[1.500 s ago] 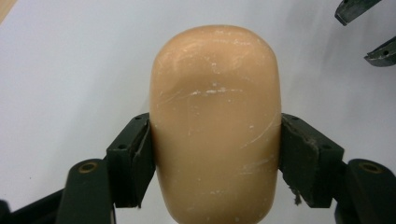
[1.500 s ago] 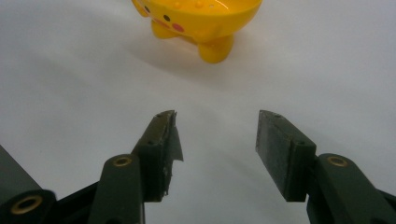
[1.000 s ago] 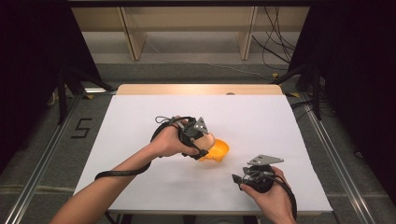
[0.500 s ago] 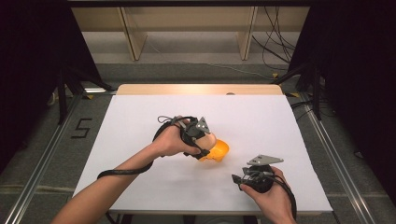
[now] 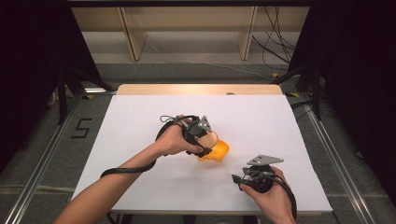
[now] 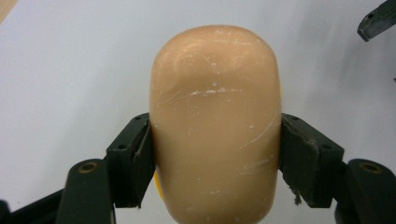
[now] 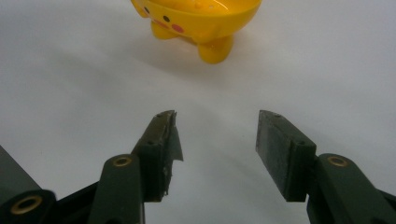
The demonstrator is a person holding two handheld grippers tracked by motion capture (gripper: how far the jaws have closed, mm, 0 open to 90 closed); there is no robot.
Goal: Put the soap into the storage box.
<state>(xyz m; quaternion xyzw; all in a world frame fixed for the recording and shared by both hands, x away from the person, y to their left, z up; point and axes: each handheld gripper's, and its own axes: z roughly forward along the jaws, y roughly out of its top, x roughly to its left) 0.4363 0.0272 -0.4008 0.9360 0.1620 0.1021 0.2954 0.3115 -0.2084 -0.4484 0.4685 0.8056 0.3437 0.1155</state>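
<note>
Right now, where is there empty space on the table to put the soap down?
The far strip of the white table is bare, and so is its near-left corner. It is crowded mid-table around the yellow dish, soap and left gripper, and near-right by the right gripper.

Black jaws, brass-ringed pivots; grey three-cornered plate point(image 5: 264, 159); black trailing cable point(image 5: 122, 171); bare forearms.

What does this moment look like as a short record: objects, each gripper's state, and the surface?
surface: white table
held object: tan rounded object, clamped on both sides by the jaws
left gripper: shut on the tan rounded object, over the yellow bowl
yellow bowl: small, footed, with a face printed on its side, standing on the table
right gripper: open, holding nothing, pointed toward the yellow bowl and apart from it
contact between grippers: none
</note>
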